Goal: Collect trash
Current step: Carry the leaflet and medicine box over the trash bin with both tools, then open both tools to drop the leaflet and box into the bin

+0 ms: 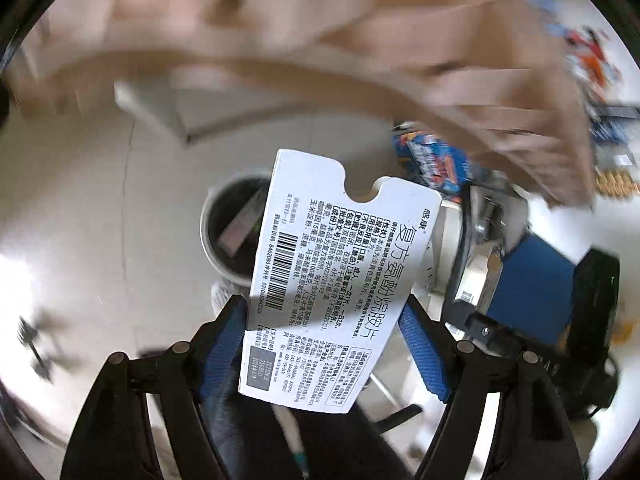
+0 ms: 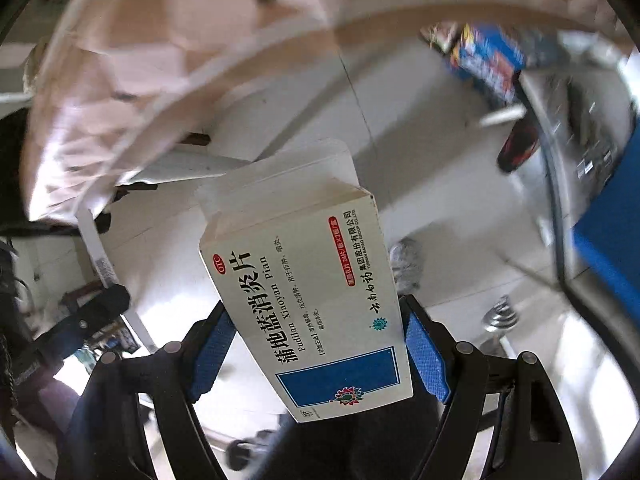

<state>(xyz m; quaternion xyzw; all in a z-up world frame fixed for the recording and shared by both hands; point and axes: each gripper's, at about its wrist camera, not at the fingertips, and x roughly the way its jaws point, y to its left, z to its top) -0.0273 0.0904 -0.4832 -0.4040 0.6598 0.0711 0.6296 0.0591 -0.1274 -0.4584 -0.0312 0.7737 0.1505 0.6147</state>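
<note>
White card, printed with a barcode, is the flattened medicine box (image 1: 320, 280) pinched between the blue pads of the left hand-held gripper (image 1: 324, 344), hanging above the round bin (image 1: 236, 232) on the pale floor (image 1: 100, 200). The right hand-held gripper (image 2: 316, 352) clamps a blue-and-white pill box (image 2: 308, 308), its flap open. The step looks like carrying to the bin; next, centre each box over the opening, then release.

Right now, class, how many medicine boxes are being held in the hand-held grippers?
2. One white box with a barcode sits between the left hand-held gripper pads, above a bin. One box with a blue panel sits in the right hand-held gripper. Others may be hidden by blur.
</note>
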